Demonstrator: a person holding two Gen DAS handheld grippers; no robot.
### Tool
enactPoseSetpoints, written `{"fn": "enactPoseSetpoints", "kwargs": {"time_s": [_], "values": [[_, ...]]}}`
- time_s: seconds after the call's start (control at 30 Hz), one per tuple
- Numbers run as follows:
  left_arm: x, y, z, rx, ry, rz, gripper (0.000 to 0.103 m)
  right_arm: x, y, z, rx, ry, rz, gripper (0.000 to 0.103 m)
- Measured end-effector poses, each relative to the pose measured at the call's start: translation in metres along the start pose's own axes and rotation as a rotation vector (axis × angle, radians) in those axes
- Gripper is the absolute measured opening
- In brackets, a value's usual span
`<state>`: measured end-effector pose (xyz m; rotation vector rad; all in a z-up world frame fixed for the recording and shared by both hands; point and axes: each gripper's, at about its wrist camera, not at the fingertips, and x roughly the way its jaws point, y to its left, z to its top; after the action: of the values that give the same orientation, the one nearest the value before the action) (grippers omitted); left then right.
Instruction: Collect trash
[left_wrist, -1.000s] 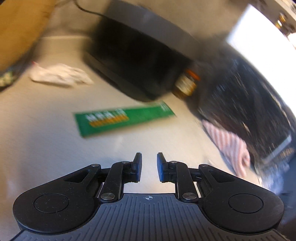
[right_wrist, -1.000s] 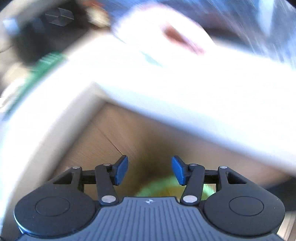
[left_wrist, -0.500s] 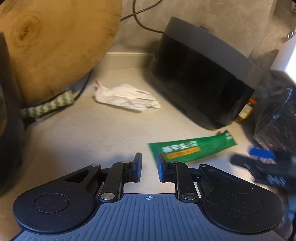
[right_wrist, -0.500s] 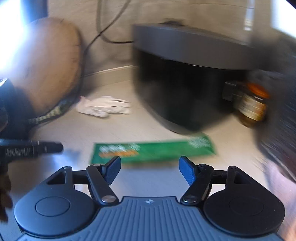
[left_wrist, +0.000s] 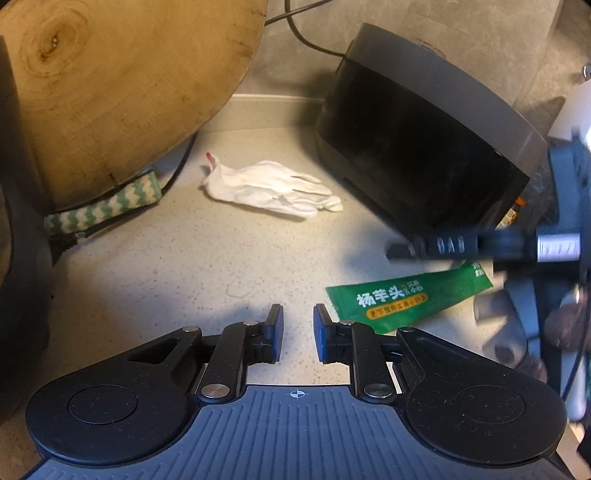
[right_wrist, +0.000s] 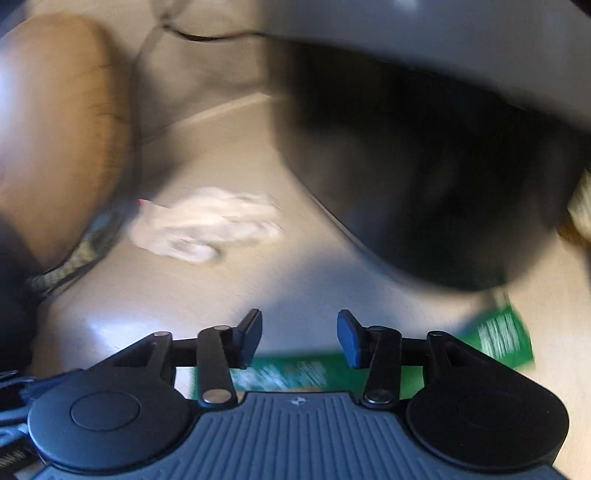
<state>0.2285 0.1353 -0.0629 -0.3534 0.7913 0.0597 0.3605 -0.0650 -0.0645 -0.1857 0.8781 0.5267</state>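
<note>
A green snack wrapper (left_wrist: 406, 299) lies flat on the speckled counter (left_wrist: 166, 280), just right of my left gripper (left_wrist: 298, 321). Its jaws stand narrowly open with nothing between them. A crumpled white glove (left_wrist: 273, 188) lies further back. My right gripper (right_wrist: 299, 332) hovers low over the wrapper (right_wrist: 295, 373), which shows under and behind its blue pads; the jaws are closing and do not touch it. In the left wrist view, one of the right gripper's fingers (left_wrist: 436, 246) reaches in from the right, above the wrapper. The glove (right_wrist: 207, 225) appears blurred ahead.
A black appliance (left_wrist: 424, 147) stands at the back right, close behind the wrapper, with a cable (left_wrist: 306, 40) on the wall. A round wooden board (left_wrist: 110, 85) leans at the left over a green-and-white zigzag cloth (left_wrist: 107, 208). An orange-capped jar (left_wrist: 515, 214) peeks out behind the appliance.
My right gripper swung from a cardboard box to the counter over the green wrapper, its jaws widening, then narrowing. It entered the left view. My left gripper shifted; the wrapper is now at its right.
</note>
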Motion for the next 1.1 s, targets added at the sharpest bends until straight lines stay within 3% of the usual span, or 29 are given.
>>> {"fn": "enactPoseSetpoints", "kwargs": {"time_s": [0.07,0.1,0.17,0.27,0.43,0.5,0.53,0.57,0.6,0.8,1.1], "values": [[0.001,0.001,-0.001,0.003,0.014,0.002,0.020,0.007,0.024,0.017,-0.122,-0.016,-0.004,0.080],[0.001,0.002,-0.003,0.003,0.022,0.003,0.020,0.014,0.037,0.025,-0.181,-0.018,-0.004,0.085],[0.002,0.003,-0.006,0.010,0.042,0.010,0.020,0.033,0.059,0.042,-0.271,-0.013,0.014,0.086],[0.001,0.005,-0.010,0.024,0.062,0.011,0.020,0.074,0.078,0.068,-0.296,0.016,0.027,0.086],[-0.004,0.010,-0.011,0.018,0.067,0.000,0.020,0.131,0.070,0.089,-0.123,0.105,0.023,0.087],[-0.003,0.011,-0.010,0.017,0.067,-0.002,0.020,0.131,0.067,0.092,-0.089,0.072,0.013,0.075],[-0.003,0.011,-0.010,0.019,0.066,-0.004,0.020,0.128,0.069,0.092,-0.117,0.069,-0.001,0.049],[-0.004,0.010,-0.010,0.021,0.065,-0.007,0.020,0.123,0.071,0.091,-0.150,0.070,-0.001,0.014],[-0.004,0.010,-0.010,0.024,0.065,-0.008,0.020,0.114,0.070,0.090,-0.163,0.082,0.017,0.006],[-0.005,0.001,-0.009,0.051,0.067,-0.032,0.020,0.038,0.052,0.063,-0.169,0.054,0.126,0.007],[-0.013,-0.015,-0.012,0.090,0.067,-0.052,0.020,-0.023,0.026,0.023,-0.073,0.121,0.204,0.007]]}}
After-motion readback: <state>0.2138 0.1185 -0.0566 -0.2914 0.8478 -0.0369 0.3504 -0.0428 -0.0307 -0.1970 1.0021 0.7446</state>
